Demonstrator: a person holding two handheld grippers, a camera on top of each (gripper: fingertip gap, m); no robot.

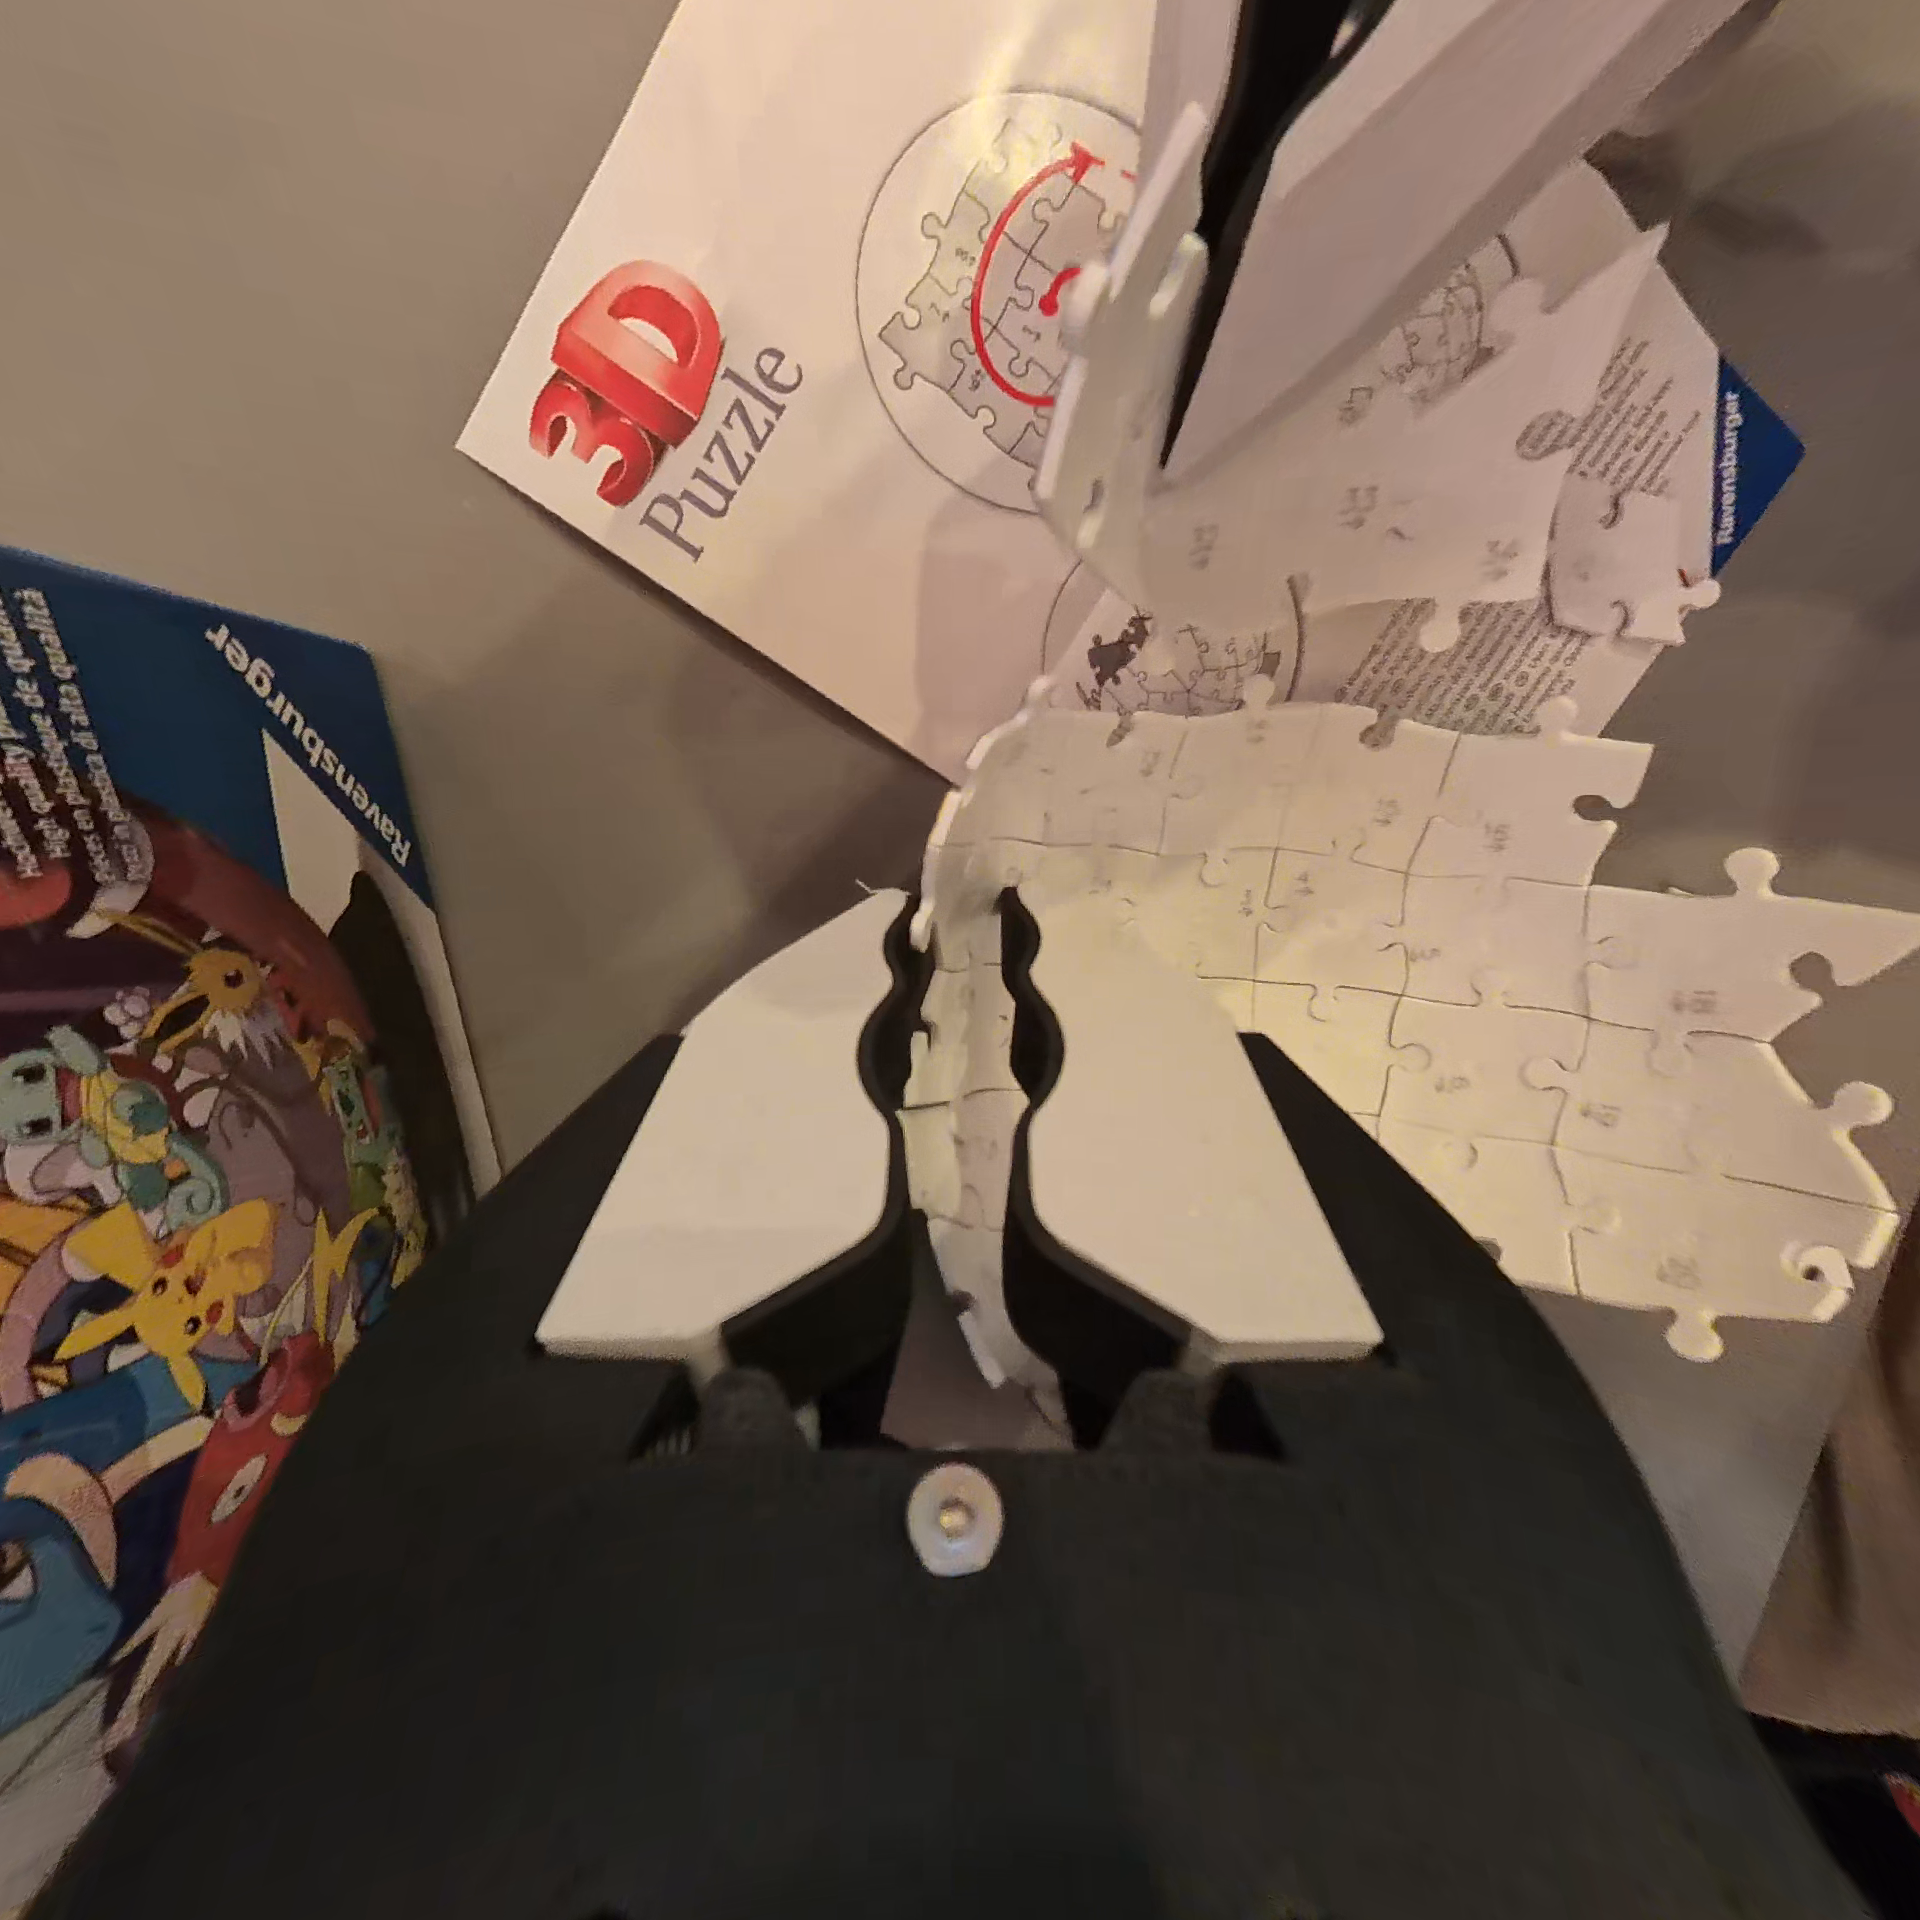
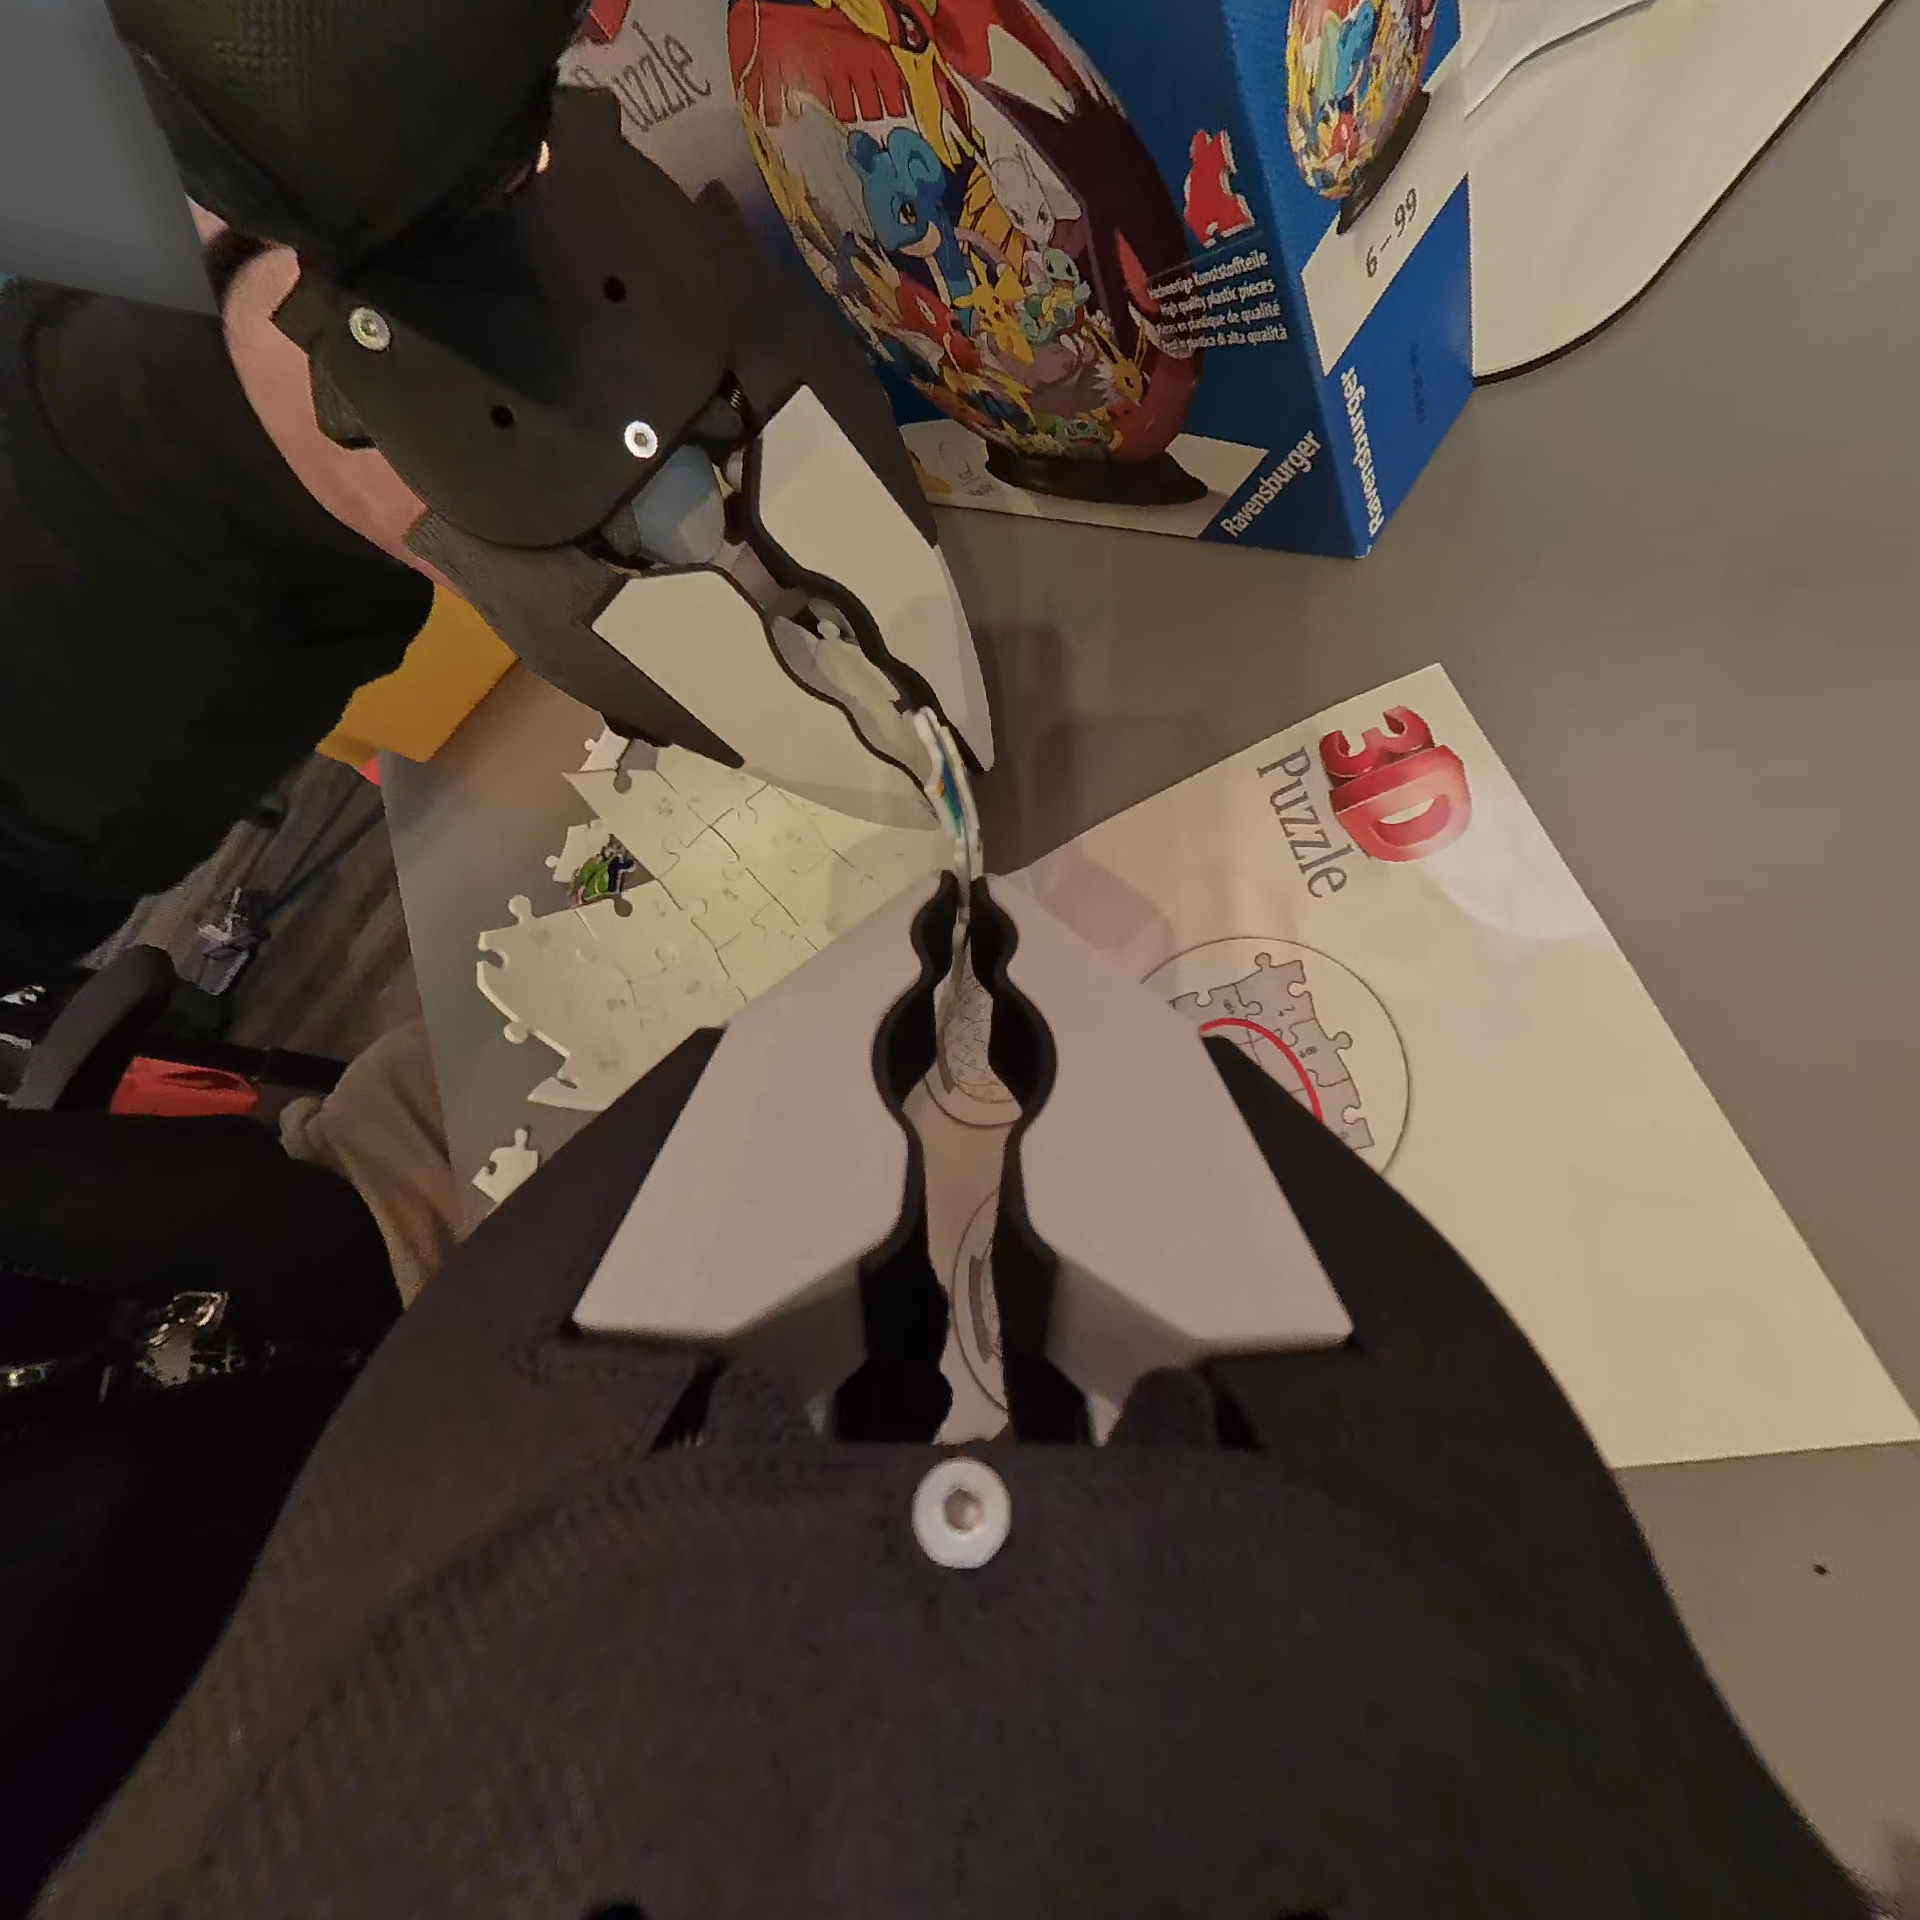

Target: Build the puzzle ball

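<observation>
The puzzle shell (image 1: pixel 1403 997), a curved sheet of joined pieces with its white numbered back showing, is held above the grey tabletop (image 1: pixel 312 312). The left hand-held gripper (image 1: pixel 956 904) pinches the shell's left edge between its white fingers (image 1: pixel 769 1143). In the right wrist view this gripper (image 2: pixel 951 774) comes in from the upper left, and the printed front of the shell's edge shows at its tips.

The right hand-held gripper (image 2: pixel 966 894) is pressed together on a narrow strip of pieces (image 2: pixel 971 1008) that meets the shell's edge tip to tip. In the left wrist view it (image 1: pixel 1117 499) reaches down from above.

Under both lies the instruction sheet (image 2: pixel 1558 1039). The blue puzzle box (image 2: pixel 1195 291) stands behind it, and a person's dark sleeve (image 2: pixel 156 623) is at the left.
</observation>
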